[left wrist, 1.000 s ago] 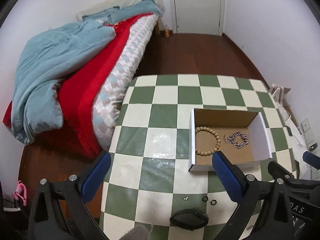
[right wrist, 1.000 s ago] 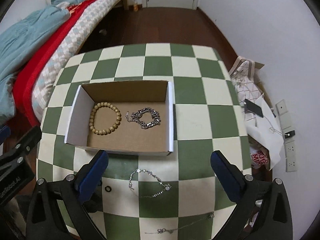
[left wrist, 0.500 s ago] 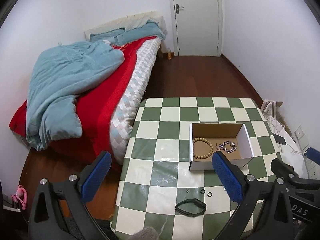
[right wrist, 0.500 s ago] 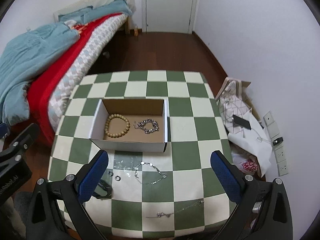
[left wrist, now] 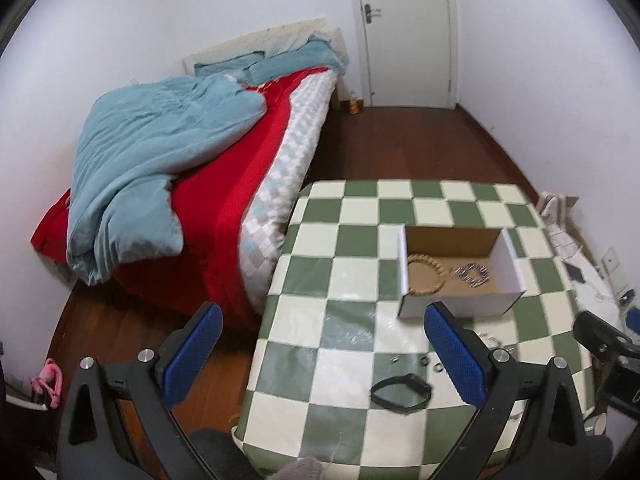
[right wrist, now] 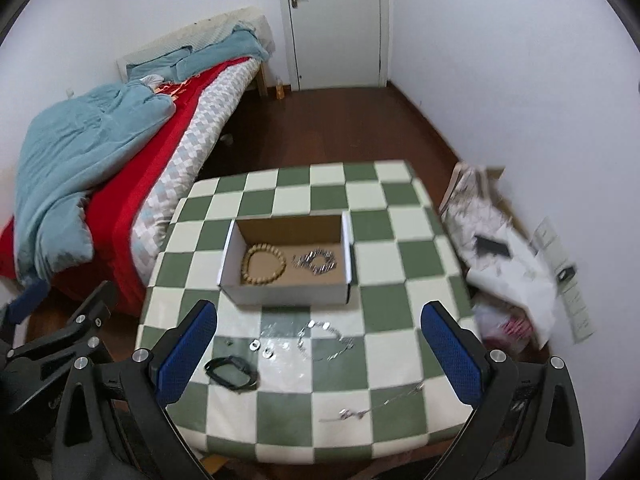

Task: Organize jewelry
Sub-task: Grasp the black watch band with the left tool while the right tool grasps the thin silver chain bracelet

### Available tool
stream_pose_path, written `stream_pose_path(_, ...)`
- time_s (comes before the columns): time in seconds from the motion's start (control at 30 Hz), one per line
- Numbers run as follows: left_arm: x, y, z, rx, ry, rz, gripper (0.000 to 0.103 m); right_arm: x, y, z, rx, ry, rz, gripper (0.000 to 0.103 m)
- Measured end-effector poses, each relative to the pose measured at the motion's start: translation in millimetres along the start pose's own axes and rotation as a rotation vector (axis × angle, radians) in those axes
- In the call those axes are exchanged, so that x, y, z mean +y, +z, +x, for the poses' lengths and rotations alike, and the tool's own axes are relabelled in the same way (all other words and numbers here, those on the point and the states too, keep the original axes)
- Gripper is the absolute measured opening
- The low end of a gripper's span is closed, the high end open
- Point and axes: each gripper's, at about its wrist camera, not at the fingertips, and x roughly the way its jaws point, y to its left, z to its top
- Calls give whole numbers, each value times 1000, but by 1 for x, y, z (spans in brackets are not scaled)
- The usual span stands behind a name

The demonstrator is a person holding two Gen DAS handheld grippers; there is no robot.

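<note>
My right hand-held gripper [right wrist: 318, 354] and left hand-held gripper [left wrist: 320, 354], both spread and holding nothing, hover off the table's [right wrist: 376, 316] near edge. The cardboard box [right wrist: 286, 294] sits mid-table (beaded bracelet [right wrist: 264, 264] and chain bracelet [right wrist: 316, 260] inside). The black band [right wrist: 231, 372], rings [right wrist: 260, 349] and chains [right wrist: 326, 340] lie on bare checks between box and edge.

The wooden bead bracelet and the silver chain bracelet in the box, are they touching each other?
Apart. The right wrist view shows bare cardboard between the bead bracelet and the chain bracelet inside the box.
</note>
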Motion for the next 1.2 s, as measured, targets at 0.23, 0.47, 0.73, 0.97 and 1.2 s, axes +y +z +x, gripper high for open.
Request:
stream_pose_path(0.23, -5, -42, 63, 151, -9, 23, 103, -38, -47, 68, 163, 5, 121, 74)
stream_pose_path(0.47, -26, -82, 124, 339, -80, 42, 85, -63, -84, 123, 258, 1, 174, 67)
stream_pose_path(0.73, -47, -103, 144, 382, -154, 60, 16, -71, -91, 158, 304, 4, 188, 67)
stream_pose_path(0.97, -48, -102, 138, 339, -114, 102, 12, -58, -78, 187, 287, -9, 142, 67)
stream_pose_path(1.2, -39, -98, 145, 330, -87, 92, 12, -28, -86, 212, 251, -93, -17, 27)
